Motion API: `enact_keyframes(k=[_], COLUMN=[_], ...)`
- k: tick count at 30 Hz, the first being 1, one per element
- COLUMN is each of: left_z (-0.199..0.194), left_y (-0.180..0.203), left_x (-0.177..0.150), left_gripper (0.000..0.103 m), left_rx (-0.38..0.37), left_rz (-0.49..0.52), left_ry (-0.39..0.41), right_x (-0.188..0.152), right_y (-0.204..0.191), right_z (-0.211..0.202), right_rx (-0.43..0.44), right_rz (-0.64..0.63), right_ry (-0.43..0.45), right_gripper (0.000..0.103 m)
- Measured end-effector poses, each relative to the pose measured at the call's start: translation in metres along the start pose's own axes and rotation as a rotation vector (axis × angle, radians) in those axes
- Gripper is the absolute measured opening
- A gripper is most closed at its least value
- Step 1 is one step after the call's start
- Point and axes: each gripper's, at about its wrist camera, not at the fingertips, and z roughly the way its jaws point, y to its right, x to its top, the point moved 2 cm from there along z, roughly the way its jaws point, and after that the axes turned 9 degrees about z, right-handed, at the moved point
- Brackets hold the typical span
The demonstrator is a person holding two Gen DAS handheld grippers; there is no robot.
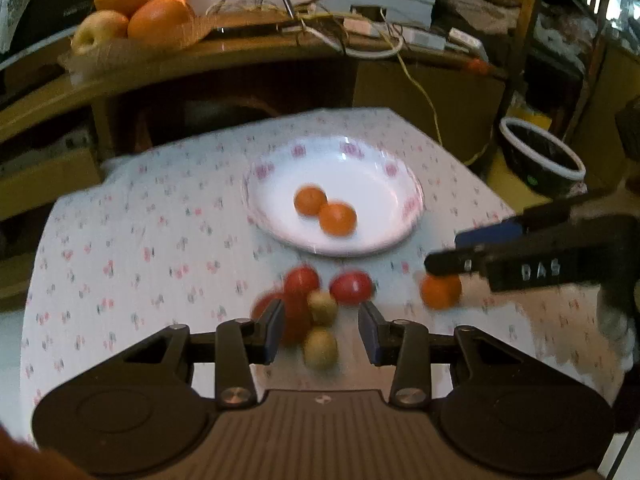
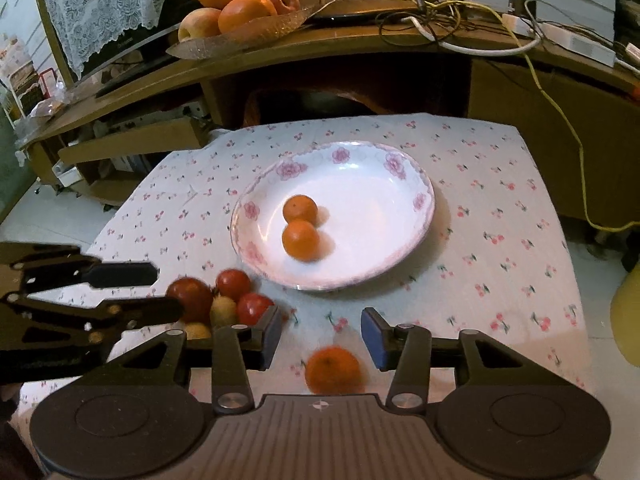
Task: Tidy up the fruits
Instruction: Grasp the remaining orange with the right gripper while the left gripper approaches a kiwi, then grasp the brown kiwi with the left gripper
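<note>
A white plate (image 1: 280, 224) (image 2: 384, 264) with pink flowers on its rim holds two small oranges (image 1: 325, 210) (image 2: 301, 227). In front of it lies a cluster of red tomatoes (image 1: 351, 287) (image 2: 232, 283) and small yellow-green fruits (image 1: 321, 347) (image 2: 222, 309). A third orange (image 1: 440, 291) (image 2: 333, 369) lies loose on the tablecloth. My left gripper (image 1: 322, 332) (image 2: 164, 292) is open above the cluster. My right gripper (image 2: 322, 334) (image 1: 444, 252) is open, with the loose orange low between its jaws, apart from both pads.
A floral tablecloth (image 2: 500, 208) covers the small table. Behind stands a wooden desk (image 2: 360, 44) with a glass dish of large oranges and apples (image 2: 240, 4) and tangled cables (image 2: 440, 16). A dark bowl (image 1: 540, 156) stands on the floor to the right.
</note>
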Motion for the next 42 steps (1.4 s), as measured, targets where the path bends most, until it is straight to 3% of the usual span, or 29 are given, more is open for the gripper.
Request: enact_keyframes(k=[11, 24, 26, 30, 42], left_z=[0.031, 0.046, 0.045, 0.044, 0.019], left_y=[0.011, 0.015, 0.016, 0.015, 0.029], left_x=[-0.017, -0.019, -0.020, -0.020, -0.033], left_gripper=[0.045, 0.043, 0.041, 0.030, 0.030], left_rx=[0.007, 0.036, 0.040, 0.034, 0.002], left_rz=[-0.014, -0.006, 0.001, 0.001, 0.058], left_ry=[-0.087, -0.081, -0.076, -0.069, -0.090], right_x=[-0.019, -0.023, -0.023, -0.024, -0.037], right_y=[0.002, 0.009, 0.008, 0.006, -0.009], right_z=[-0.002, 0.018, 0.022, 0.022, 0.002], right_rx=[-0.005, -0.007, -0.014, -0.028, -0.009], right_rz=[-0.058, -0.059, -0.065, -0.080, -0.111], right_ry=[-0.035, -0.083, -0.095, -0.097, -0.111], right_gripper=[0.050, 0.050, 0.049, 0.036, 0.035])
